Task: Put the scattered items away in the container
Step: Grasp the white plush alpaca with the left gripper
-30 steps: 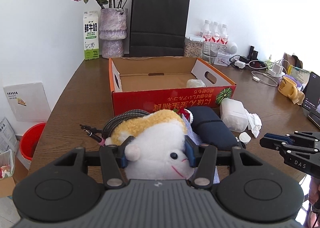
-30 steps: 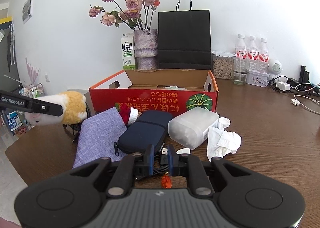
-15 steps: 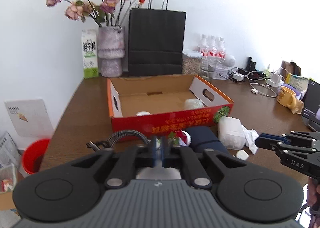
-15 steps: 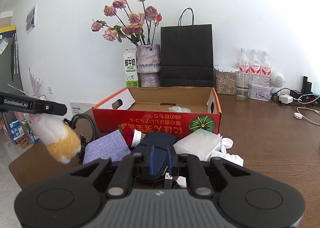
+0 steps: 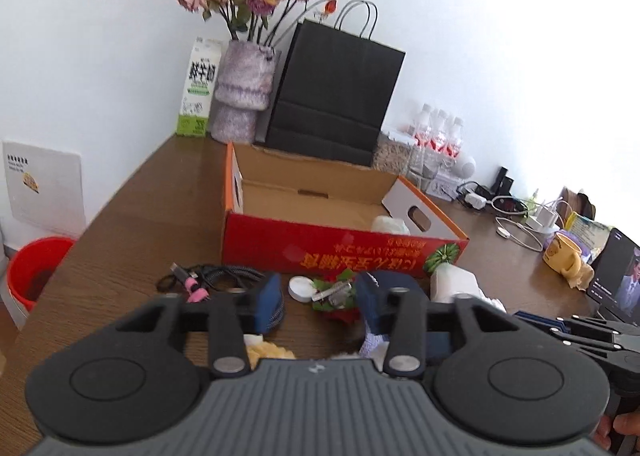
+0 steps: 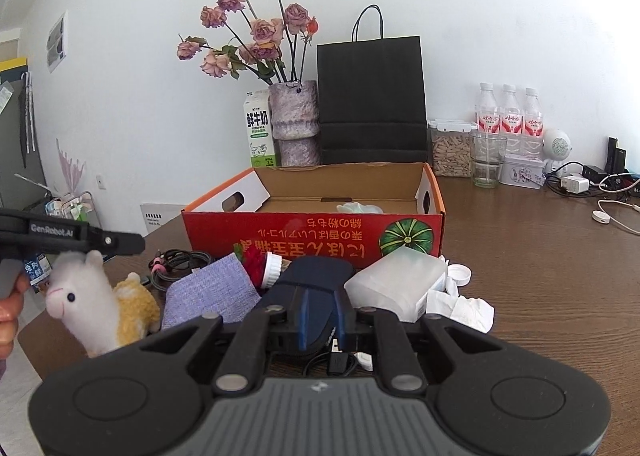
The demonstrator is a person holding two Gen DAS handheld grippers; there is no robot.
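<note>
The red cardboard box (image 5: pixel 344 252) stands open on the table, also in the right wrist view (image 6: pixel 312 232). My left gripper (image 5: pixel 320 296) is open, above the table in front of the box. The white and yellow alpaca plush (image 6: pixel 100 304) stands on the table's edge just below the left gripper's finger (image 6: pixel 80 238); I cannot tell if they touch. Only its yellow fur (image 5: pixel 268 352) shows in the left wrist view. My right gripper (image 6: pixel 320 316) is nearly shut and empty over the navy pouch (image 6: pixel 316 284).
In front of the box lie a black cable (image 6: pixel 176 260), a purple cloth (image 6: pixel 216 292), a strawberry toy (image 6: pixel 260 260), a white plastic container (image 6: pixel 400 284), tissue (image 6: pixel 460 304) and a lid (image 6: pixel 460 274). A vase (image 6: pixel 294 120), milk carton, black bag and bottles stand behind.
The left gripper has opened and the plush, which hung from it half a second ago, now stands upright on the table's edge. The right gripper has stayed over the pouch.
</note>
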